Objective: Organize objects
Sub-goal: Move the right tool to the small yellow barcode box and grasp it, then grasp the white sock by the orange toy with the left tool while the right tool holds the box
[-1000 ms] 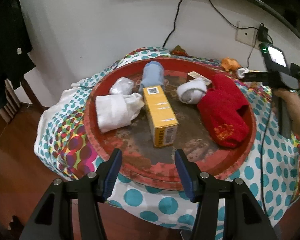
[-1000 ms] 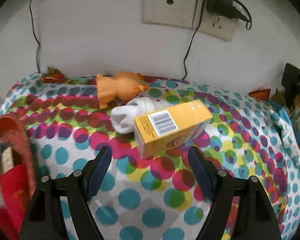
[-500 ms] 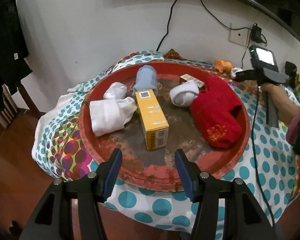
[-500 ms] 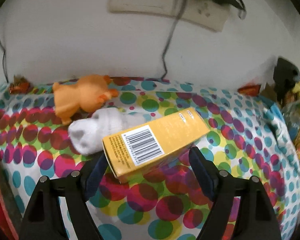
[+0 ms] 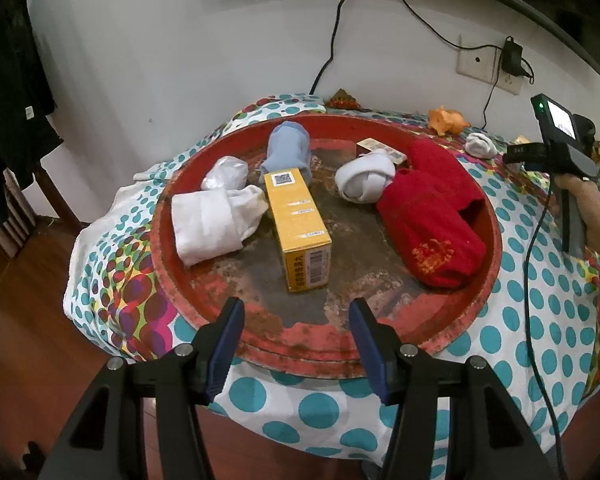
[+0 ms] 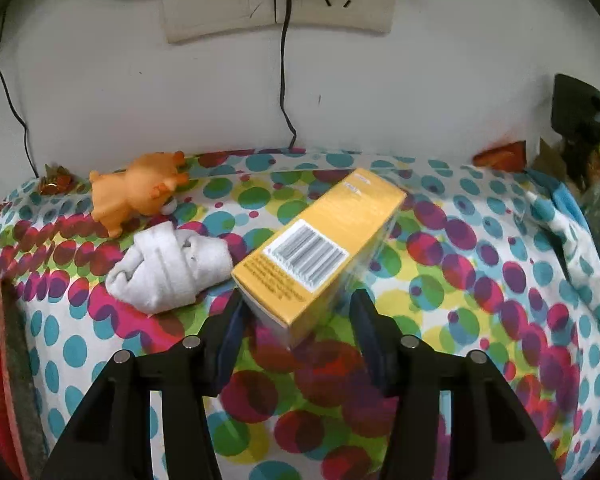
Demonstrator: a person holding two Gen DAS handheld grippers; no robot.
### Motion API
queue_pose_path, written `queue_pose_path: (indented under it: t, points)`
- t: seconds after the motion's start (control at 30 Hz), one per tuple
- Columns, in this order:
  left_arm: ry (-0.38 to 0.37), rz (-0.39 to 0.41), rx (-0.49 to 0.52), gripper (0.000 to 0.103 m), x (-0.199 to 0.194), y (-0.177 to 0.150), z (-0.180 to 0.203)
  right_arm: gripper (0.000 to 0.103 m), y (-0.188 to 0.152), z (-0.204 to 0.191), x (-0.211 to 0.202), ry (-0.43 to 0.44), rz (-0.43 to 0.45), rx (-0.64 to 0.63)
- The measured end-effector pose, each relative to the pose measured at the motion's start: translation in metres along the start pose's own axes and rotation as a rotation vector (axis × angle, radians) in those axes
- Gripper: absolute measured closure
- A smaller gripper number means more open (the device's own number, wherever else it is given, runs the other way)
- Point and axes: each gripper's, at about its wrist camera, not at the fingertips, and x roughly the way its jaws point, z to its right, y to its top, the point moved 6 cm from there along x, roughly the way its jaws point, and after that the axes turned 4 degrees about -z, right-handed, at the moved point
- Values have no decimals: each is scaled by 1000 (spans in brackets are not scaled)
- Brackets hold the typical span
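Since a second ago the right gripper (image 6: 296, 320) has pushed in toward the yellow box on the cloth (image 6: 320, 248), which now fills the middle of the right wrist view with its near, barcoded end lying between the two fingers; the jaws are closing, with the left finger close against the box's lower corner and a gap still showing at the right finger, so the pads do not yet press on both sides. That box lies tilted across the spotted tablecloth (image 6: 480, 320), its far end toward the wall, with a rolled white sock (image 6: 168, 272) just beside its left side and an orange toy animal (image 6: 136, 192) a little behind the sock. The left gripper (image 5: 296, 320) has barely shifted: it hovers over the near rim of the round red tray (image 5: 180, 280), jaws well apart and holding nothing. In the tray a second yellow box (image 5: 300, 228) lies lengthwise at the middle, a folded white cloth (image 5: 212, 224) touching its left side, a pale blue sock (image 5: 288, 152) at its far end, a white sock ball (image 5: 364, 180) to its right and a red knitted piece (image 5: 432, 220) beyond that. At the far right of the left wrist view a hand (image 5: 588, 208) grips the other gripper's handle.
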Motion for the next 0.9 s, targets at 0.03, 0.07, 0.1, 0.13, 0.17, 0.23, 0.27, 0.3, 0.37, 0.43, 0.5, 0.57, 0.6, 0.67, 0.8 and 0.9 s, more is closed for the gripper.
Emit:
queue_pose_path:
  t: [0.03,0.07,0.1,0.13,0.17,0.23,0.27,0.3,0.37,0.43,0.5,0.57,0.6,0.67,0.8,0.9]
  points:
    - [5,5,3,47,-1,0,1,52,3,0,0,4,4,-2]
    - [9,8,4,47,-1,0,1,52,6,0,0,7,11,-2]
    - [10,8,7,47,-1,0,2,52,8,0,1,15,16,-1]
    - [12,10,13,47,-1,0,4,52,10,0,3,24,17,0]
    - [17,11,19,47,-1,0,5,53,12,0,5,31,12,-4]
    - [36,4,43,47,1,-2,10,56,13,1,7,37,13,-12]
    - [42,6,55,47,1,-2,12,63,13,1,9,36,10,-21]
    - [50,10,64,47,1,-2,14,65,12,2,9,35,11,-28]
    - [51,18,77,47,0,-3,19,72,11,9,10,59,16,-33]
    - [46,21,85,47,0,-3,25,74,8,15,9,67,15,-41]
    - [32,17,91,47,0,-4,29,74,5,21,6,76,12,-59]
    - [19,23,84,47,-2,-3,34,74,2,26,2,103,12,-69]
    - [3,23,77,47,-3,-3,36,74,1,28,0,117,13,-74]
    - [-16,25,74,47,-5,-1,40,74,-3,30,-3,106,11,-102]
    - [-31,37,82,47,-12,8,53,73,-10,34,-5,79,15,-151]
    - [-19,50,116,47,-16,21,70,66,-6,39,-3,81,26,-122]
